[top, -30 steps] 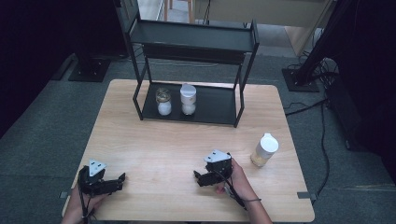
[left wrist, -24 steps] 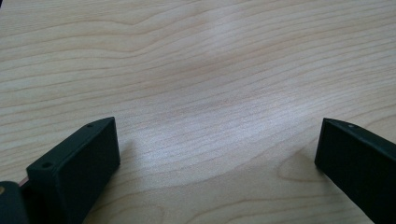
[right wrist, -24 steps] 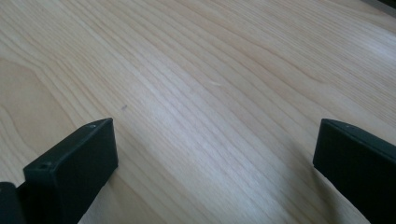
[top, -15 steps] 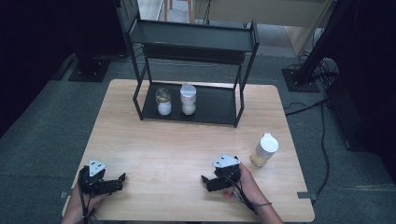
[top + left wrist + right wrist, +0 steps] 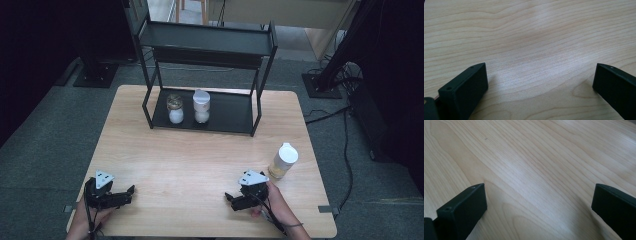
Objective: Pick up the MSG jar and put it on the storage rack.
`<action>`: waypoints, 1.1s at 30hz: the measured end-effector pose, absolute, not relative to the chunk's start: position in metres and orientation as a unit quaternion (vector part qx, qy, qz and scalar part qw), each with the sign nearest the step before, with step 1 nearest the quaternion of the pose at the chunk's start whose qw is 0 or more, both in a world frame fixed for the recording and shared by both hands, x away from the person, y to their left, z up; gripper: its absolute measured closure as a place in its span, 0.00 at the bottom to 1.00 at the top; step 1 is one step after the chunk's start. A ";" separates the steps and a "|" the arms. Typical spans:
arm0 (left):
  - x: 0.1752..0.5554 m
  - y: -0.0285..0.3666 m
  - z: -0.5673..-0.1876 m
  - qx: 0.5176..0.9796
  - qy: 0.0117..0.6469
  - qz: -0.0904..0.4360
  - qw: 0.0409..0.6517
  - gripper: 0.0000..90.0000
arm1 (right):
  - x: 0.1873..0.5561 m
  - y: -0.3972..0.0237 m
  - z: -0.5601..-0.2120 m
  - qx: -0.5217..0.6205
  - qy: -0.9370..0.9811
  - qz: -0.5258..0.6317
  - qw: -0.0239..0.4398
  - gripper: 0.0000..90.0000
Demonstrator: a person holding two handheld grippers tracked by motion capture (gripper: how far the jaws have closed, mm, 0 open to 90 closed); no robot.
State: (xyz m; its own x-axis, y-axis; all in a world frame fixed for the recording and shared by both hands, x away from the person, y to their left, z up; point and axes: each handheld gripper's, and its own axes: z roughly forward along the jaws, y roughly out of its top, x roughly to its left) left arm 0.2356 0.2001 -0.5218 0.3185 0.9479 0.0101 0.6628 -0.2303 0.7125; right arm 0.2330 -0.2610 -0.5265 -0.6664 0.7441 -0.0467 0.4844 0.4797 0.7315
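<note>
Now I am holding my left gripper (image 5: 131,190) low near the front left corner of the light wooden table (image 5: 200,165), with its jaws spread wide over bare wood. My right gripper (image 5: 229,198) is sitting near the front edge, toward the right, and its jaws are wide apart too, gripping nothing. A white-capped plastic bottle of tan stuff (image 5: 283,161) is standing just beside it, near the right edge. Two small jars (image 5: 188,108) are standing on the black metal shelf (image 5: 225,117) at the back edge.
</note>
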 end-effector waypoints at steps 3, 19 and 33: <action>0.236 0.200 -0.522 0.750 0.537 0.229 0.311 0.00 | 0.229 -0.268 -0.527 0.368 0.839 0.356 0.183 0.00; 0.236 0.200 -0.522 0.749 0.538 0.230 0.311 0.00 | 0.215 -0.299 -0.527 0.377 0.835 0.354 0.187 0.00; 0.236 0.200 -0.522 0.749 0.538 0.230 0.311 0.00 | 0.201 -0.322 -0.527 0.372 0.837 0.353 0.188 0.00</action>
State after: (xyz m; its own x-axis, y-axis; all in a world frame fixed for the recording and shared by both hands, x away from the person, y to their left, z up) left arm 0.2356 0.1998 -0.5219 0.3164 0.9486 0.0098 0.6629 -0.2284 0.7131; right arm 0.2012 -0.3219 -0.5270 -0.6520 0.7564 -0.0526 0.4903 0.4735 0.7317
